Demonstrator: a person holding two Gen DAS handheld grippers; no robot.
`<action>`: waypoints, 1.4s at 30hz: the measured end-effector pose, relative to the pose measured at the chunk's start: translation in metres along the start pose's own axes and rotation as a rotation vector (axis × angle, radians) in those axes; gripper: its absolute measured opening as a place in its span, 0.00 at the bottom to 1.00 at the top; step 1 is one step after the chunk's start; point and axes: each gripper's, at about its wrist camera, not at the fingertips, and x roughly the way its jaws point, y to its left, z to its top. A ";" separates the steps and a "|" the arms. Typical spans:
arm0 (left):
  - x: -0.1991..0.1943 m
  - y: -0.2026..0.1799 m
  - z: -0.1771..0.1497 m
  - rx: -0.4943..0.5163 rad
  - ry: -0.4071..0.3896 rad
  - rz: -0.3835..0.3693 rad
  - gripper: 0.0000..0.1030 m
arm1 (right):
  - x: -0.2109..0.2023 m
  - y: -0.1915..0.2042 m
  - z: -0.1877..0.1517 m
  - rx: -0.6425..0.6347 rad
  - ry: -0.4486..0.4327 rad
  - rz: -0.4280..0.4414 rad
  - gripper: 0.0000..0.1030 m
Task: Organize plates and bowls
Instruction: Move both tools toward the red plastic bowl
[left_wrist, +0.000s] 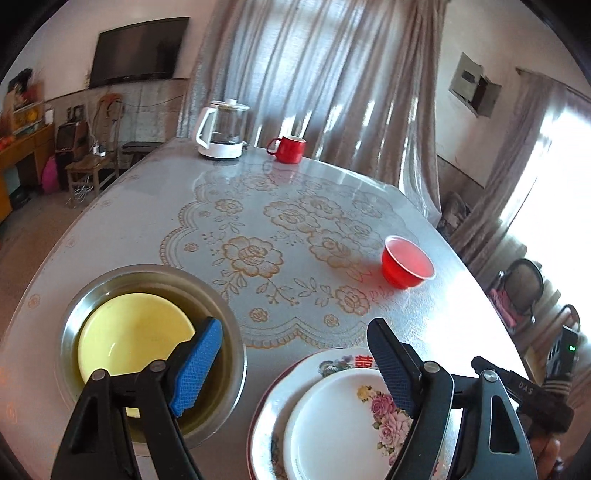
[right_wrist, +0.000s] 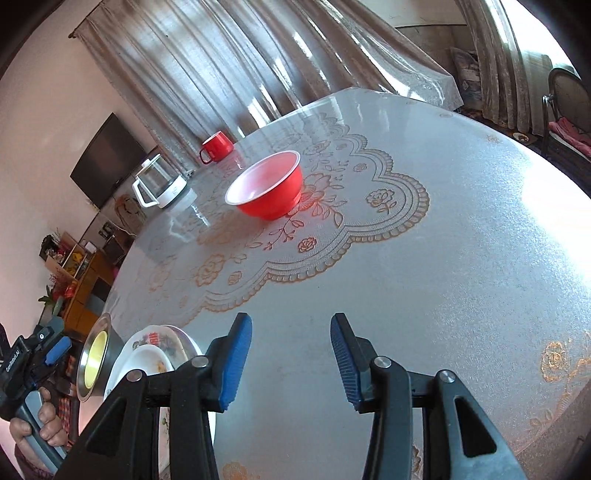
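Standing alone mid-table, the red bowl looks like the last stray, since the yellow bowl already nests in the steel basin beside stacked plates, while the left gripper and right gripper hang open, probably empty.

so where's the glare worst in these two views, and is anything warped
Left wrist view: window blows out the right edge, sheen on the table near the red mug. Right wrist view: a white patch washes out the table's right side; fisheye bends its edge, and the red bowl stays sharp.
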 end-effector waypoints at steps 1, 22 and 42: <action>0.003 -0.005 0.000 0.014 0.013 -0.006 0.71 | 0.001 0.001 0.001 -0.002 0.001 0.004 0.43; 0.098 -0.049 0.029 0.032 0.191 -0.050 0.83 | 0.040 0.013 0.038 -0.042 0.008 0.060 0.49; 0.183 -0.108 0.066 0.111 0.230 -0.095 0.64 | 0.072 -0.008 0.105 0.011 -0.058 0.064 0.50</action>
